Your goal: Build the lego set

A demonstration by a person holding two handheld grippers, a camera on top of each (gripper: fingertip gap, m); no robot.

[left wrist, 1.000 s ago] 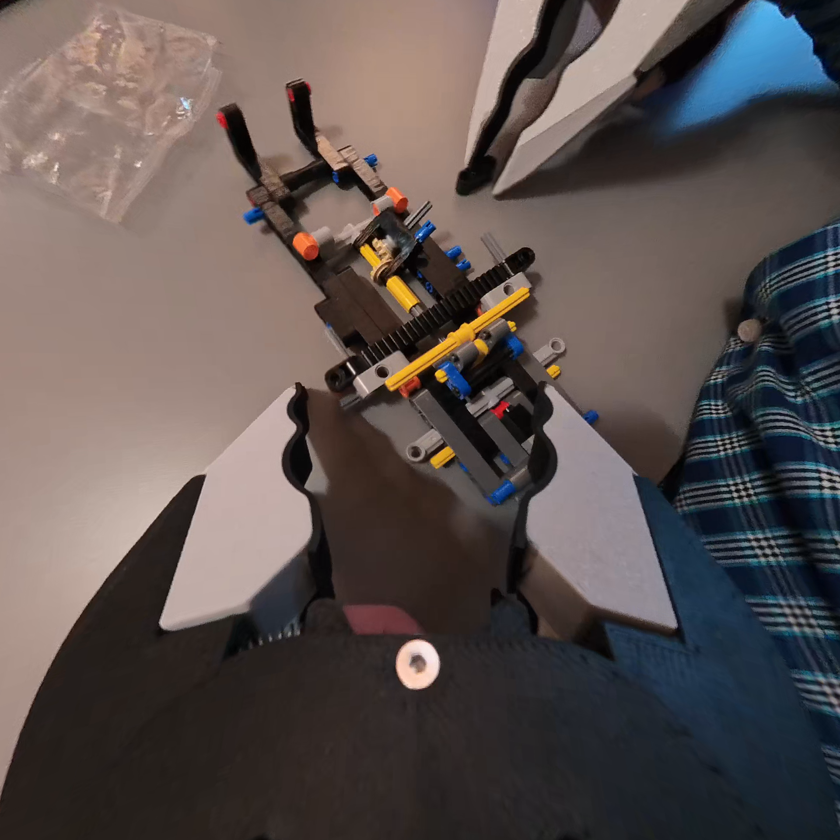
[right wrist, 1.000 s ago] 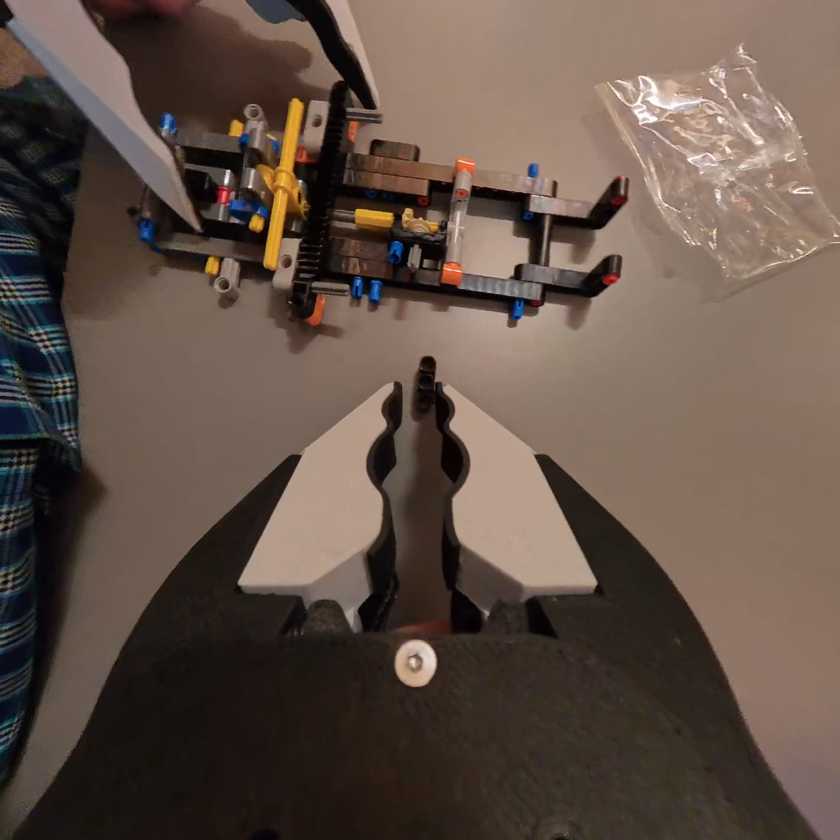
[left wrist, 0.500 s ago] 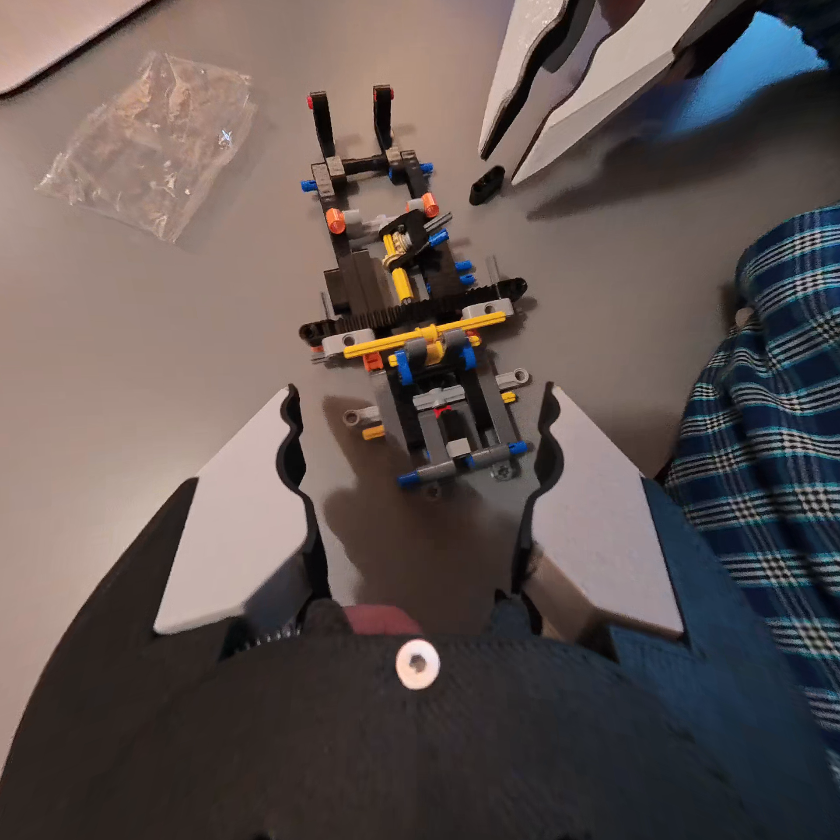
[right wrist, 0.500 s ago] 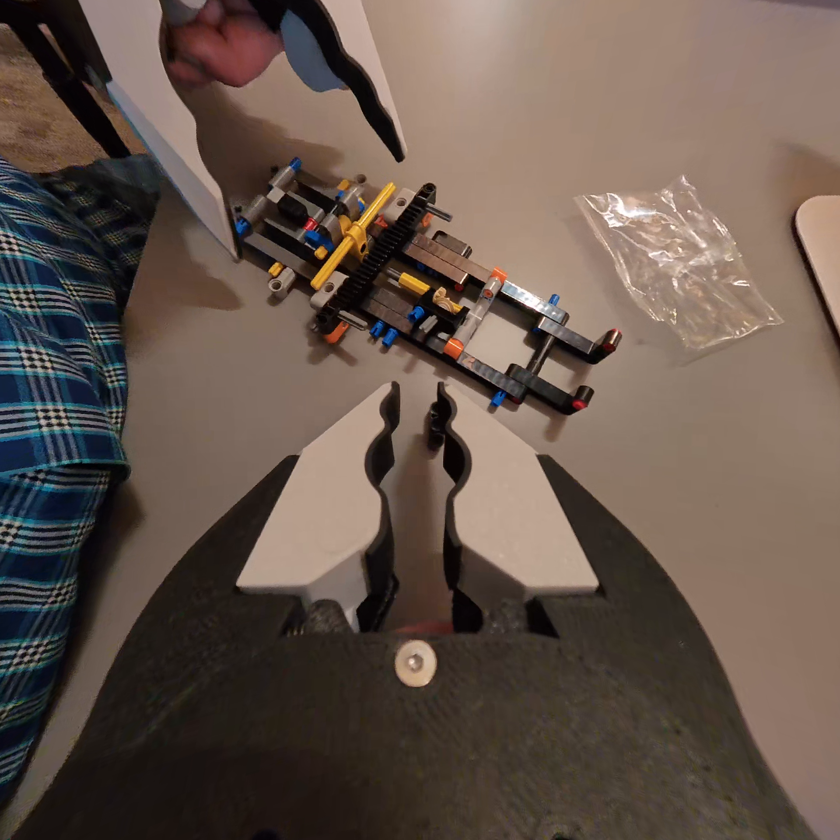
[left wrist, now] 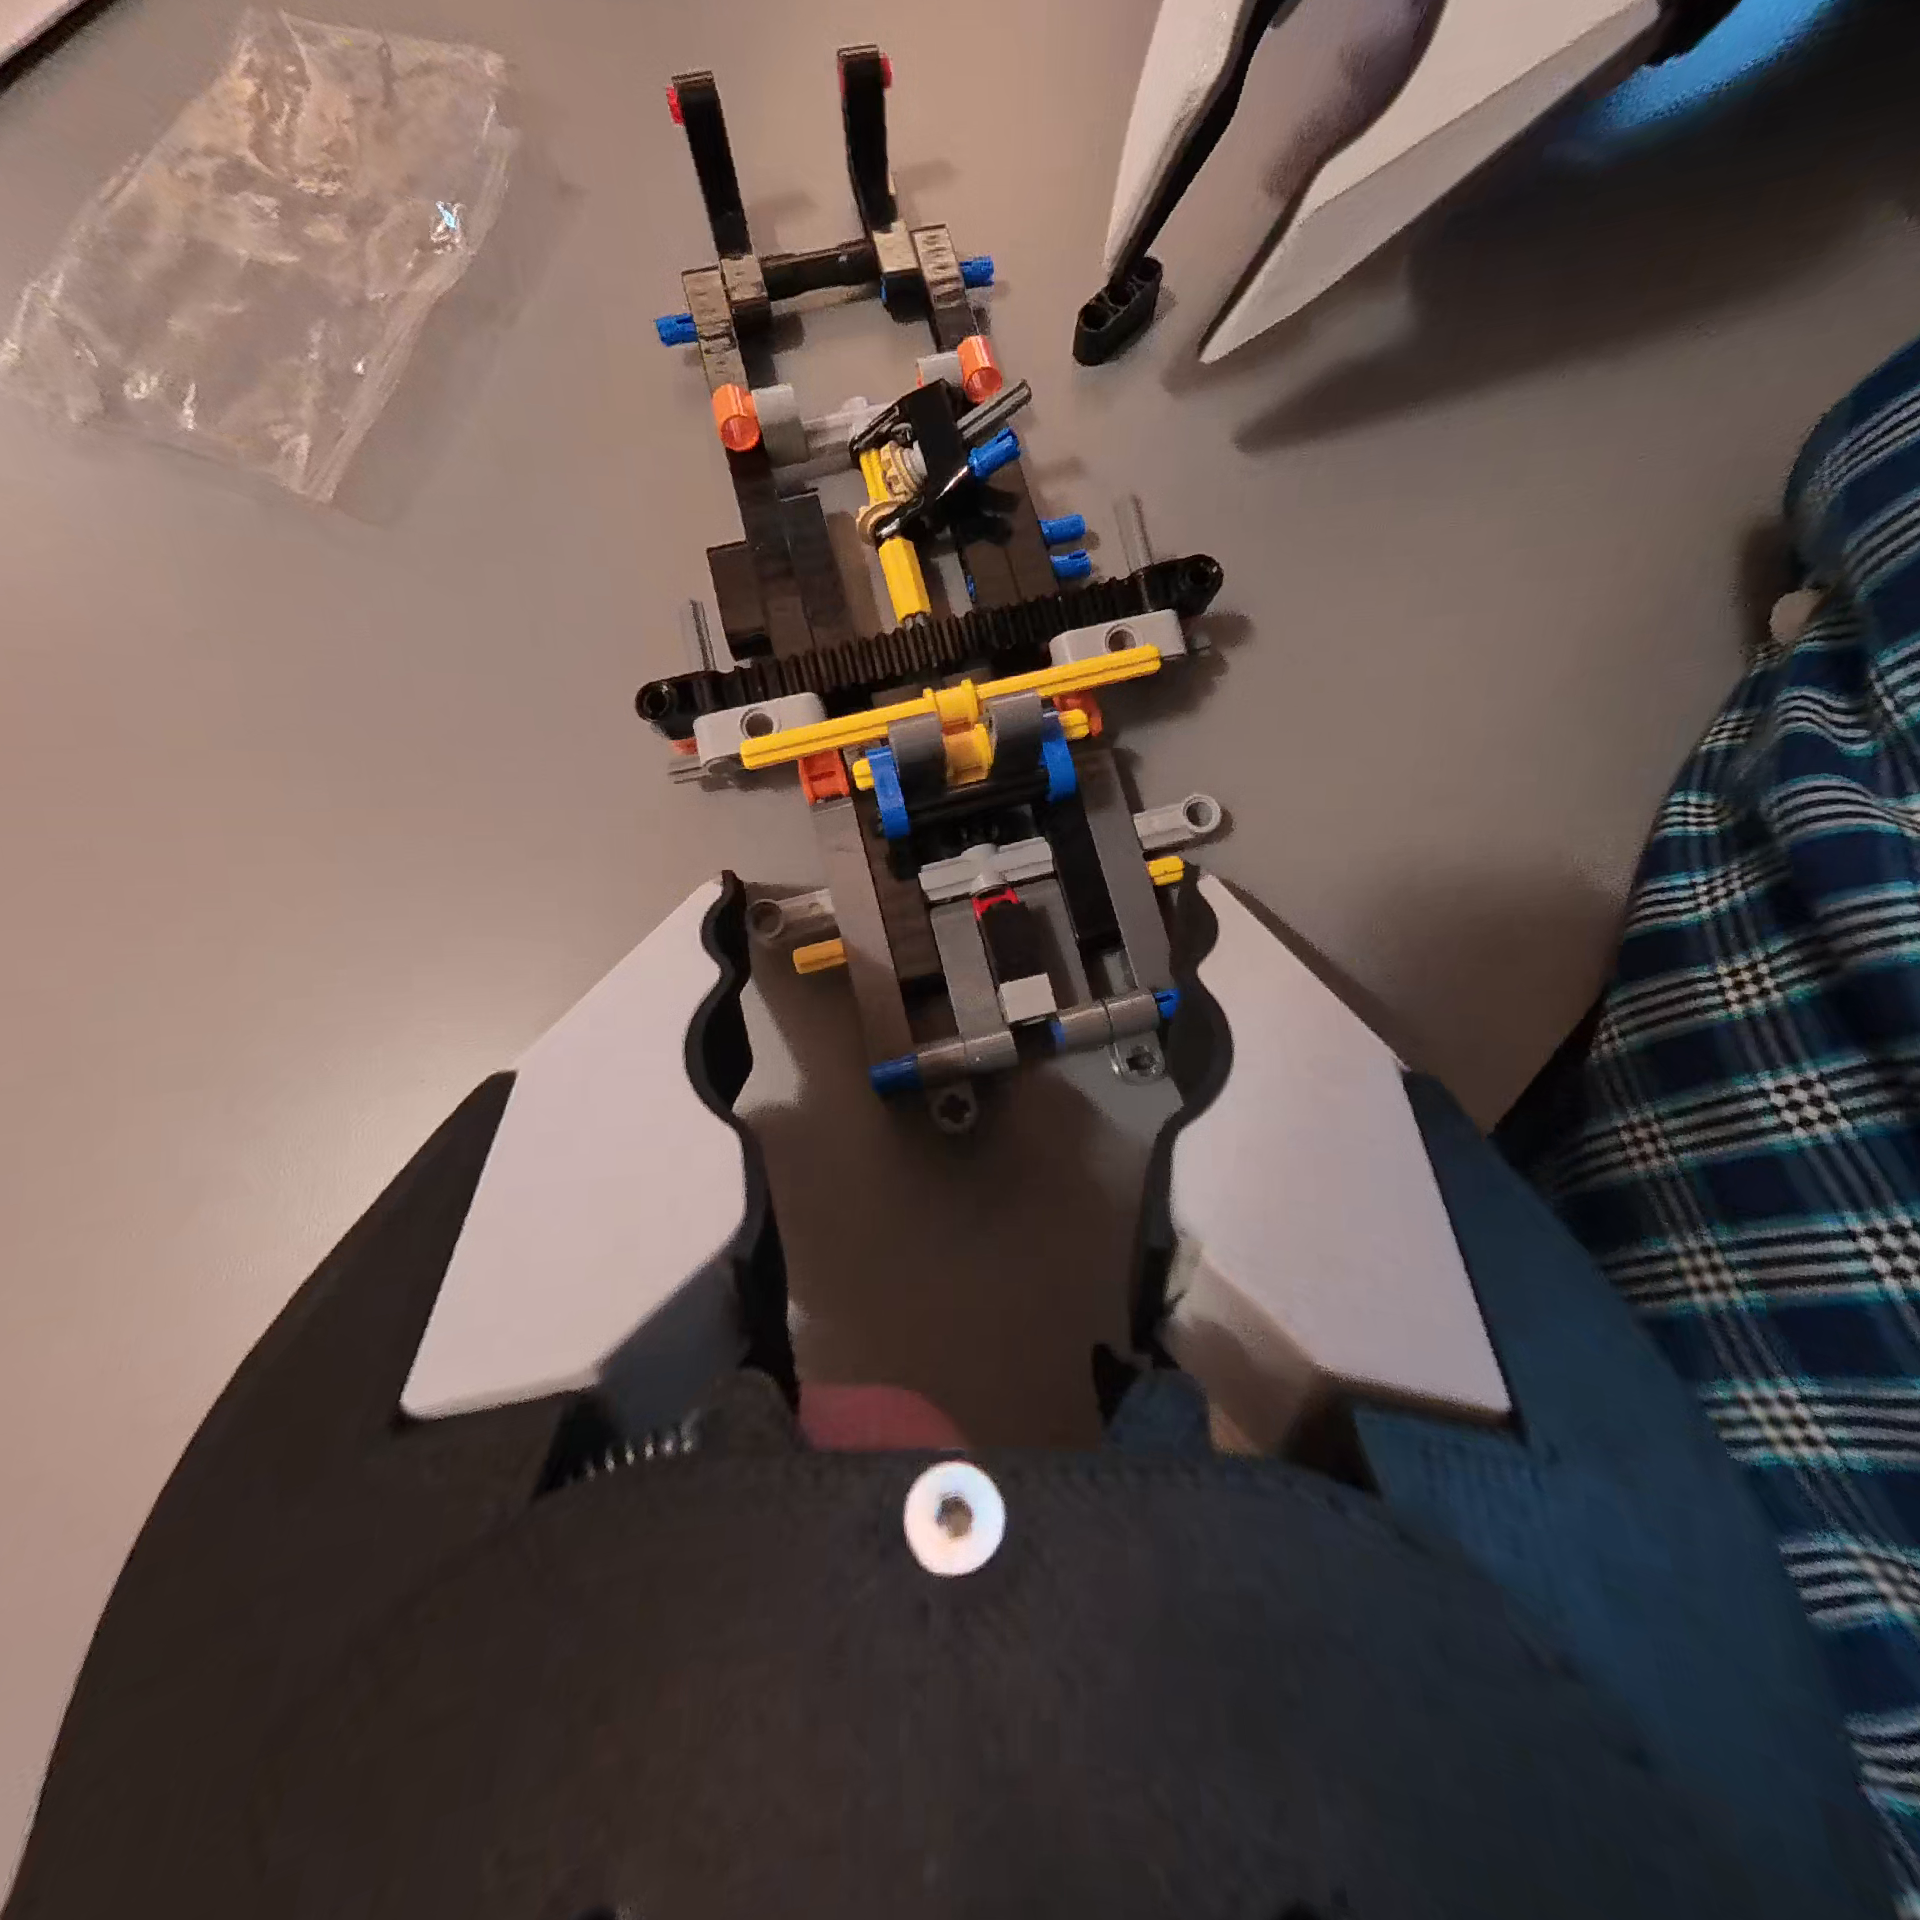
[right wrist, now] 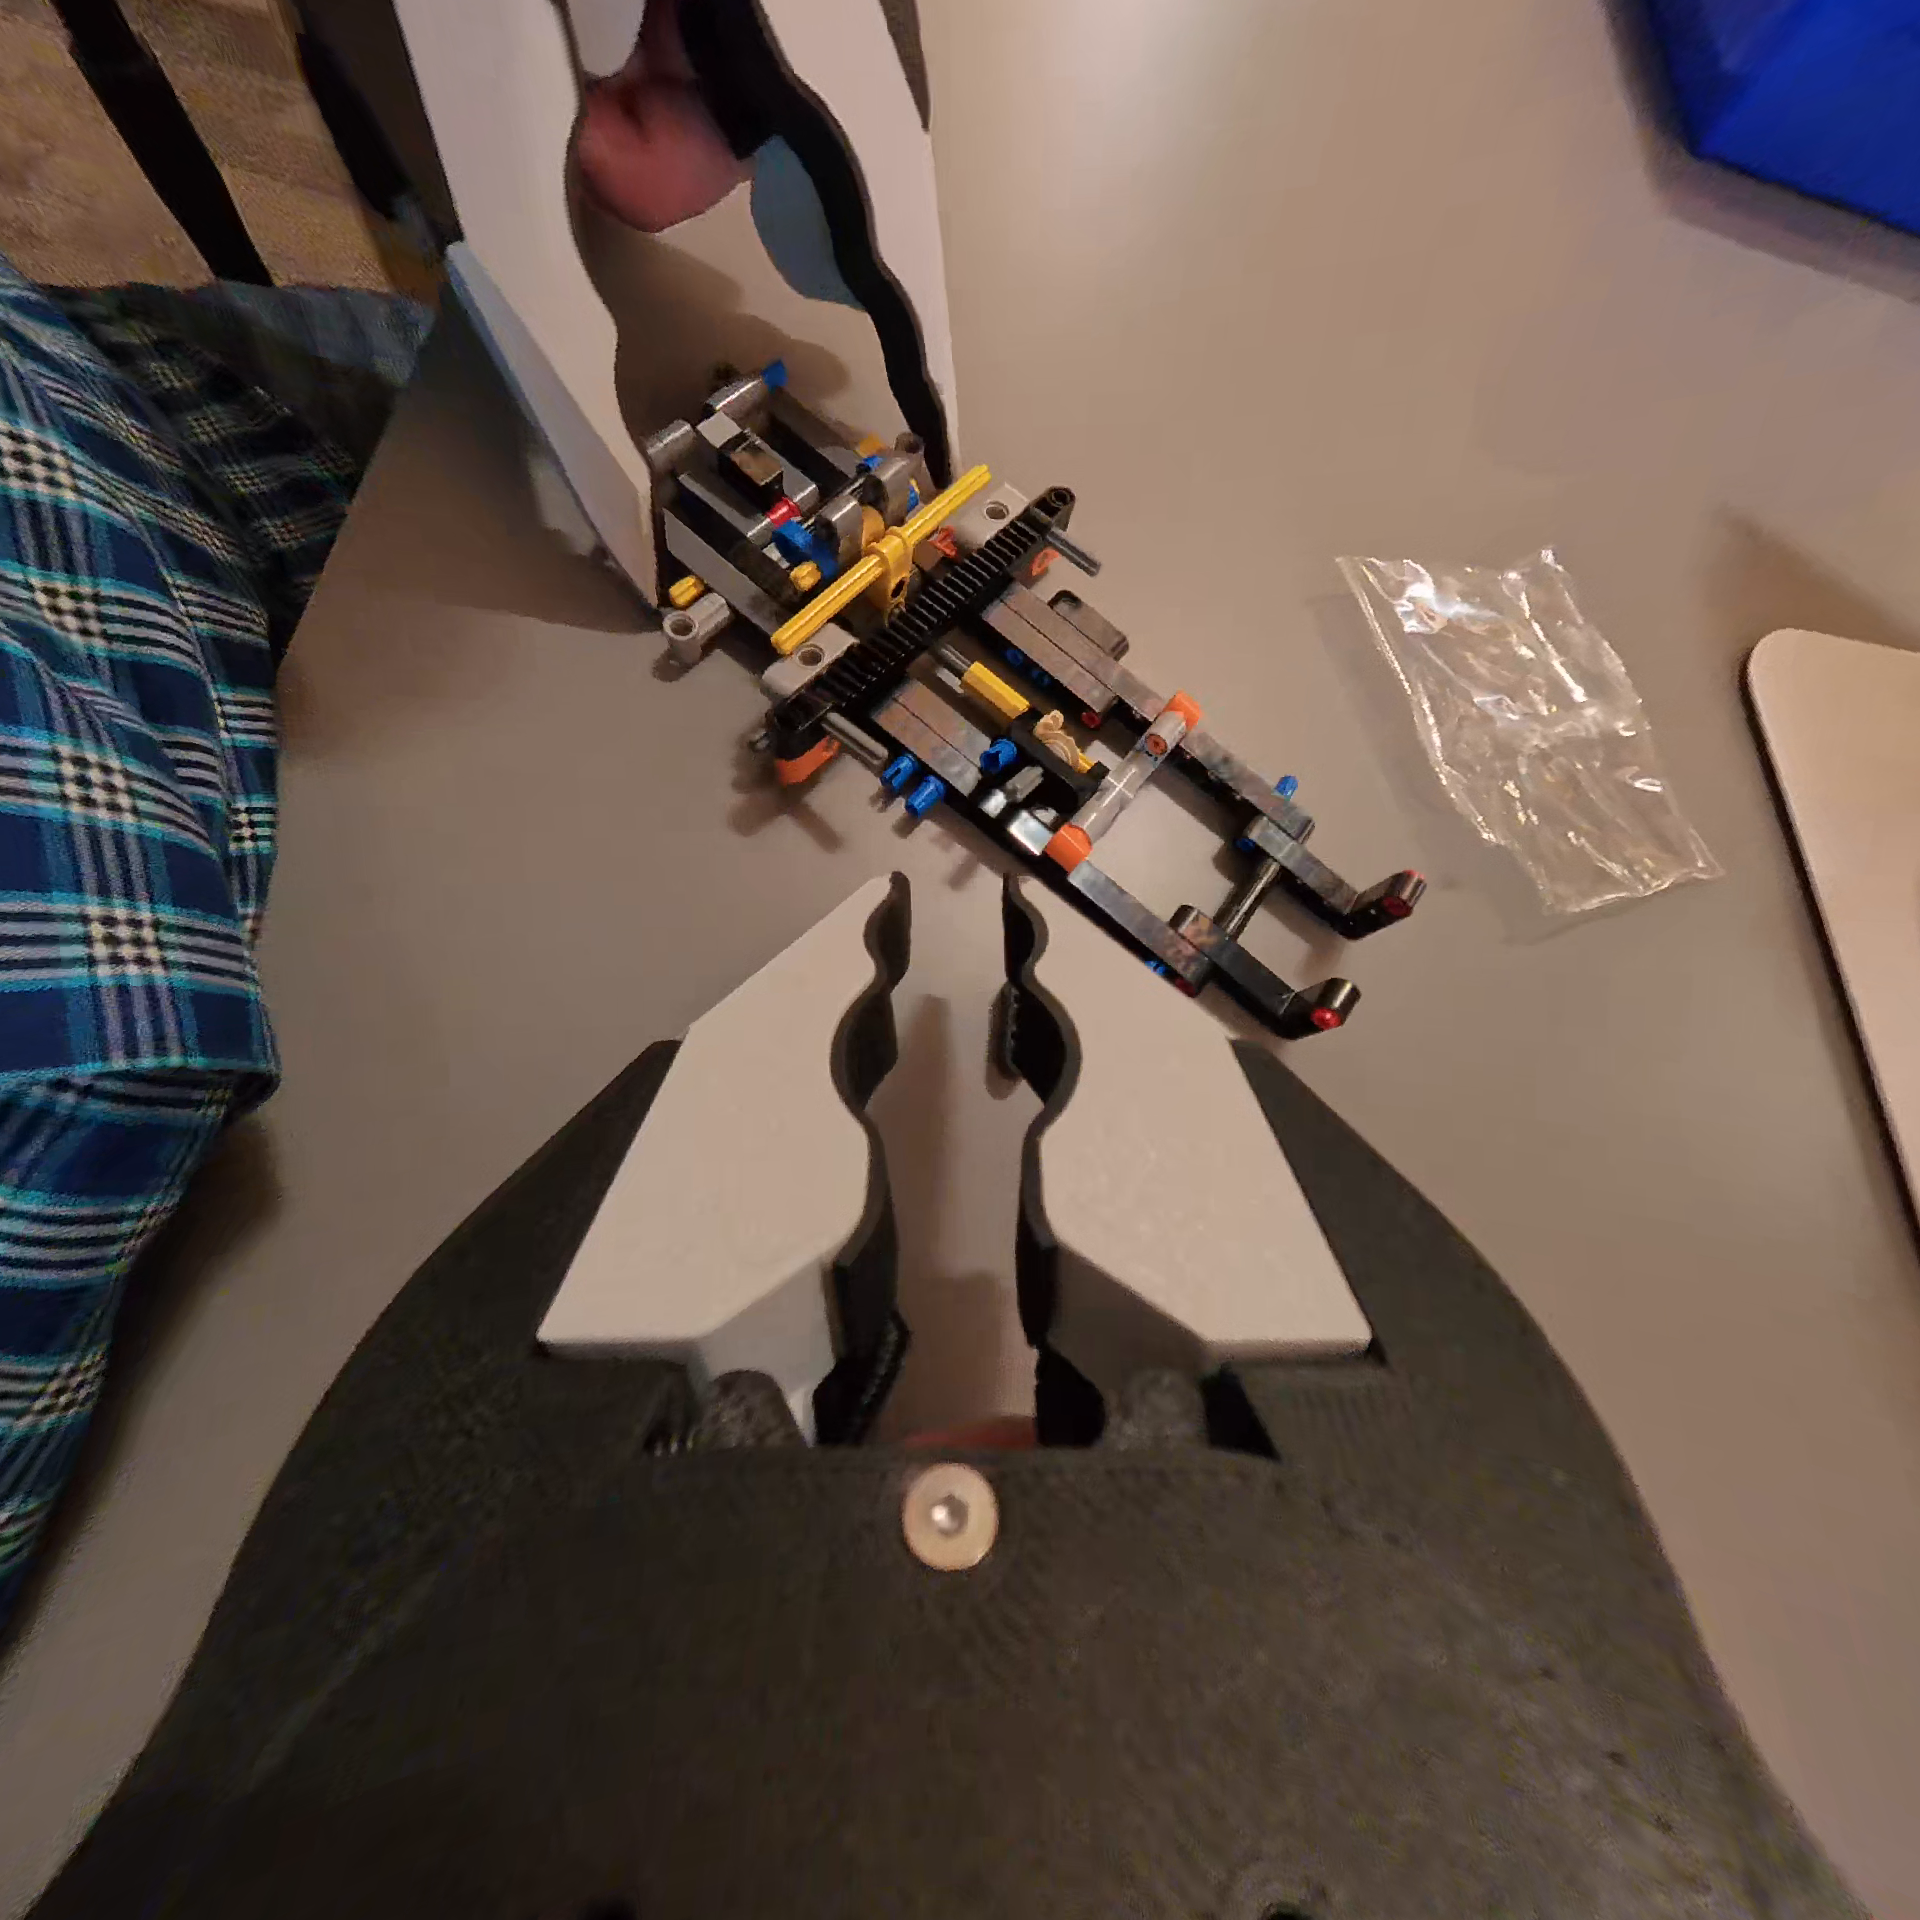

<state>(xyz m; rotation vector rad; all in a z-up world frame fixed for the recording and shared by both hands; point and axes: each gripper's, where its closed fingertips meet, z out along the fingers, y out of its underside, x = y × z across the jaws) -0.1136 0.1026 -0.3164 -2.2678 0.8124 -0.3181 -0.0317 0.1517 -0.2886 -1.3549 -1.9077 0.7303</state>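
A plain grey tabletop (left wrist: 312, 935) fills both views, and on it we see the lego chassis (left wrist: 914, 665) lying flat, a long narrow frame of black, grey, yellow and blue parts. In the left wrist view its long axis runs straight away from us, with the two black prongs (left wrist: 790, 145) at the far end and the grey block end nearest; in the right wrist view it lies on a diagonal, prongs toward the lower right. A black toothed rack (left wrist: 935, 644) and a yellow axle (left wrist: 945, 712) cross it at right angles. Our left tool (left wrist: 961, 914) stands wide open, its fingers either side of the chassis's near end; whether they touch it we cannot tell. Beside the far half of the chassis lies a small black lego piece (left wrist: 1117, 312), just at the tip of one finger of our right tool (right wrist: 951, 894), whose fingers stand a narrow way apart and grip nothing. Farther out, a crumpled clear plastic bag (right wrist: 1527, 727) rests past the prongs. A blue plaid sleeve (left wrist: 1766, 1039) shows at the tabletop's edge.
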